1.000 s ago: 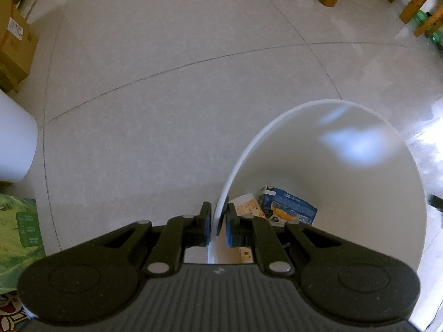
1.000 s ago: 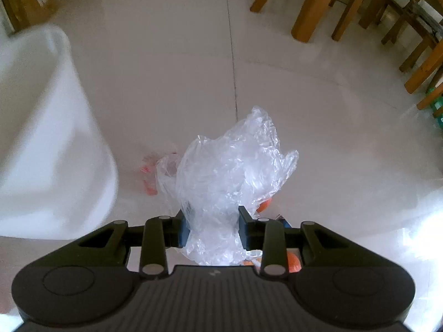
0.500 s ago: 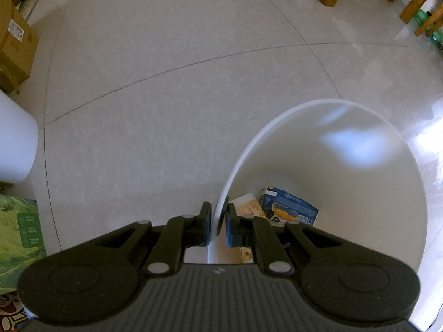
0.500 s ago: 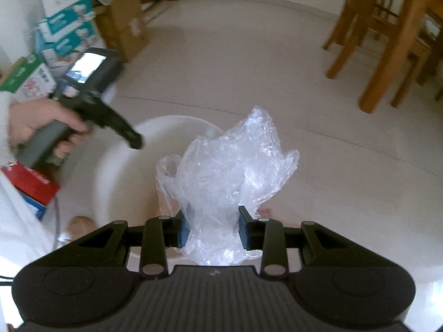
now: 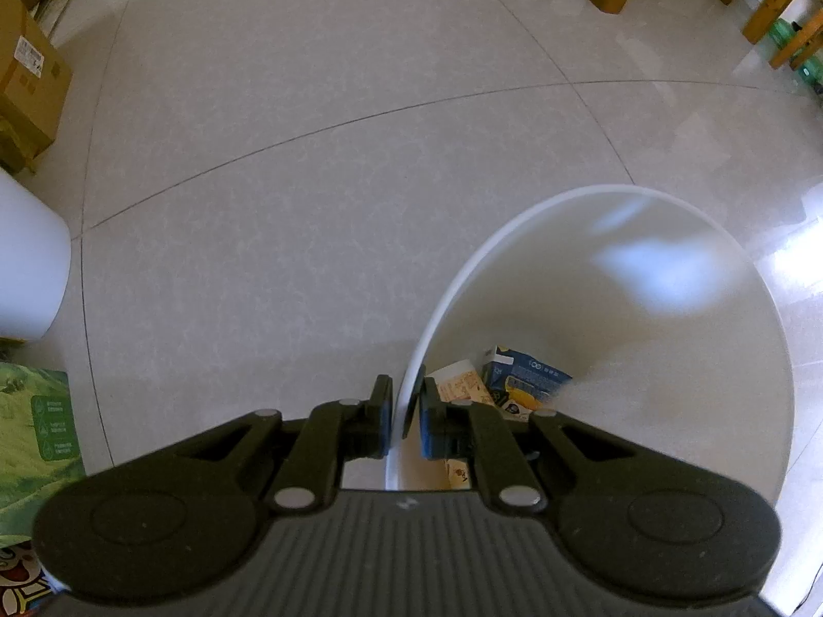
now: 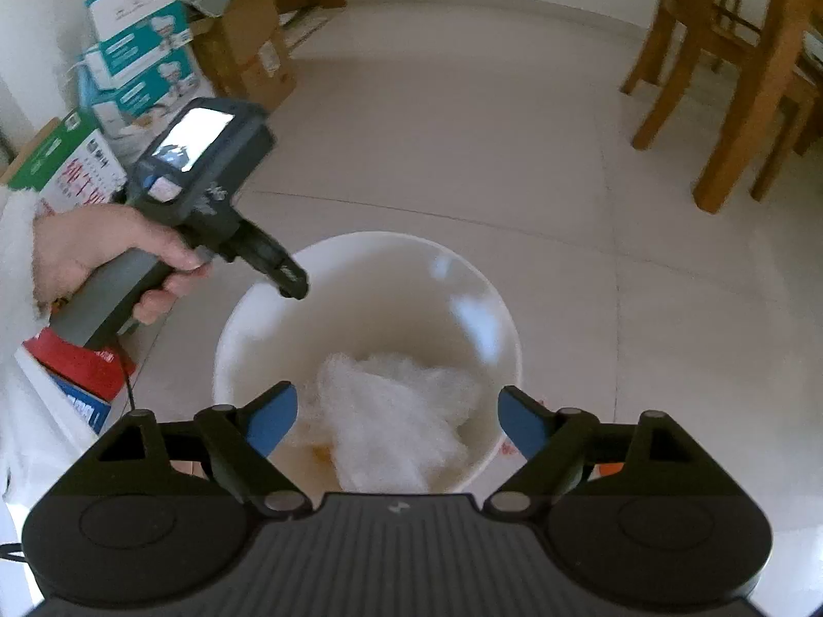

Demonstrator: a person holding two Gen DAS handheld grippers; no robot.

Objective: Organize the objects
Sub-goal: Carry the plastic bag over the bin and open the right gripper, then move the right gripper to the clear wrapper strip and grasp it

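A white bucket stands on the tiled floor, and my left gripper is shut on its near rim. Inside lie a blue box and a pale paper packet. In the right wrist view the same bucket sits below my right gripper, whose jaws are opening wide. A crumpled clear plastic bag is loose inside the bucket, free of both blue pads. A hand holds the left gripper at the bucket's left rim.
Wooden chair and table legs stand at the right. Cardboard and printed boxes are stacked at the left wall. Red and blue cartons lie beside the bucket. A second white container and a green carton sit left.
My right gripper rose and swung over the bucket with the plastic bag, then let it go; the bag now lies in the bucket. The left gripper has kept its hold on the rim.
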